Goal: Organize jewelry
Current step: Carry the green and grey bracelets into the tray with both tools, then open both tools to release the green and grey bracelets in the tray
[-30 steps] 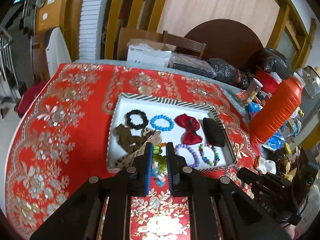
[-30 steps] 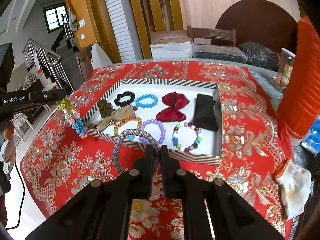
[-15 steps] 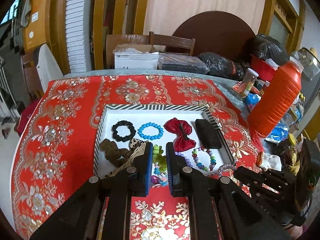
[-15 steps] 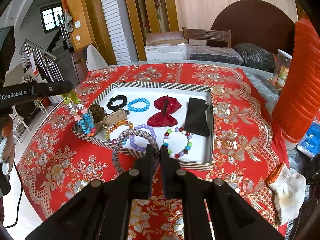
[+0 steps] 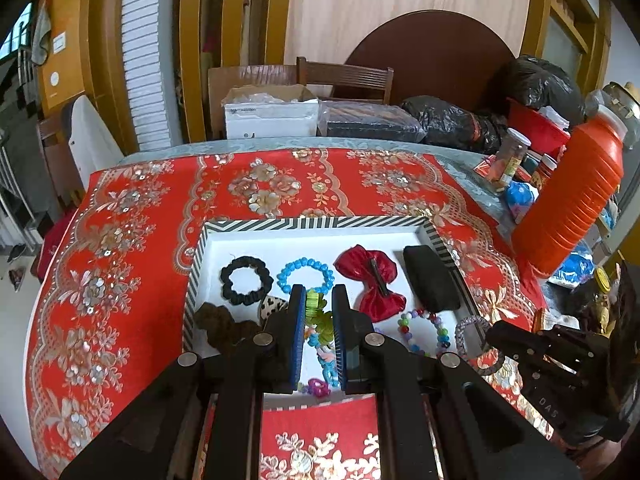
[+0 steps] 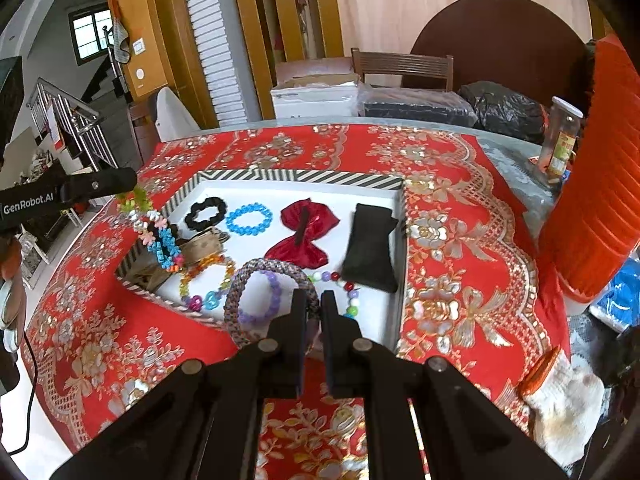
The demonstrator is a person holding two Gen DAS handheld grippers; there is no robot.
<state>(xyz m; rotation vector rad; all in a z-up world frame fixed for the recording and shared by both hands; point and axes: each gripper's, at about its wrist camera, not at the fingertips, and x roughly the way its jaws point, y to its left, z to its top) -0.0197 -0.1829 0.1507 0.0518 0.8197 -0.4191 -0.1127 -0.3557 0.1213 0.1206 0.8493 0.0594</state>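
Red floral tablecloth (image 5: 132,248) over a table; wooden doors, a chair and boxes behind. On the cloth sits a striped-rim white tray (image 5: 316,224), directly ahead of and below both tools.

Left gripper (image 5: 319,304): jaws partly closed, clenched on a strand of flower-shaped beads (image 5: 320,332) that dangles from the tips over the tray's near edge. Seen from the right wrist camera, this strand (image 6: 158,232) hangs at the tray's left corner.

Right gripper (image 6: 314,300): jaws fully clenched on a braided grey bracelet (image 6: 240,292), the loop standing up to the left of its tips, above the tray's near rim.

Beyond the tips, inside the tray: black scrunchie (image 5: 246,280), blue bead bracelet (image 5: 306,274), red bow (image 5: 370,280), black pouch (image 5: 430,280).
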